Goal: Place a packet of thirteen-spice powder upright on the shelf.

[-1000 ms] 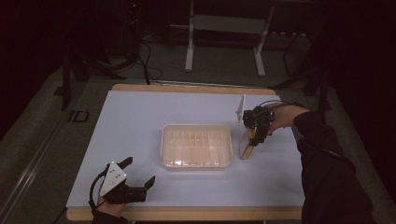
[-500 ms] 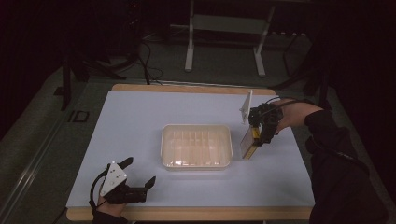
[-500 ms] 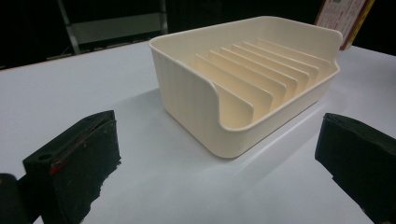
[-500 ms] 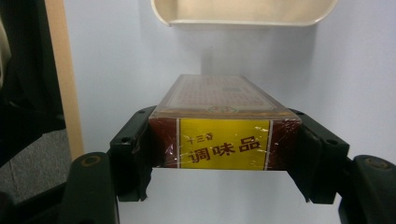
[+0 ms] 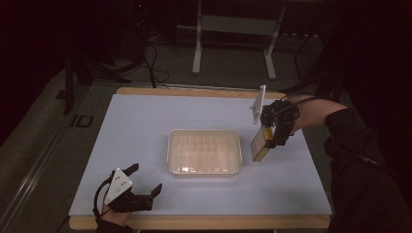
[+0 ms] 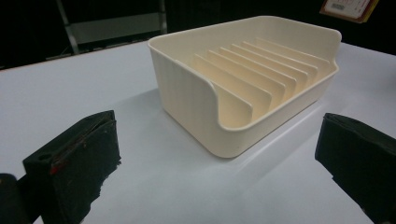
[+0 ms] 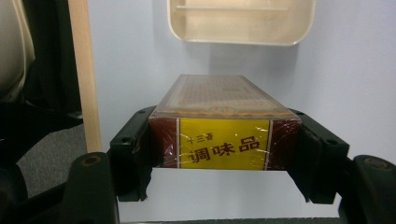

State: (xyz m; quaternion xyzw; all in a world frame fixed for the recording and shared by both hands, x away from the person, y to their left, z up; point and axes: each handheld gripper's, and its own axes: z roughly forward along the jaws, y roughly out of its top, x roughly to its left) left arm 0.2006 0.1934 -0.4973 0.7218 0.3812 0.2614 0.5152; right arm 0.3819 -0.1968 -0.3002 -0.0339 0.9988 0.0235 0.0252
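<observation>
My right gripper (image 5: pixel 271 141) is shut on a dark red box with a yellow label (image 5: pixel 260 145), lifted above the white table right of the cream slotted tray (image 5: pixel 204 152). In the right gripper view the box (image 7: pixel 219 121) sits clamped between both black pads, and the tray (image 7: pixel 240 22) lies beyond it. My left gripper (image 5: pixel 145 187) rests open at the table's front left corner, with nothing between its fingers. In the left gripper view the tray (image 6: pixel 243 79) with its row of dividers stands ahead of the spread jaws.
The white tabletop (image 5: pixel 145 126) has a wooden edge (image 5: pixel 199 222) along the front and back. A metal stand (image 5: pixel 233 34) and cables are on the dark floor beyond the table. The person's sleeve (image 5: pixel 359 160) reaches in from the right.
The right gripper has risen with the box, lifting it off the table beside the tray. The left gripper has stayed where it was.
</observation>
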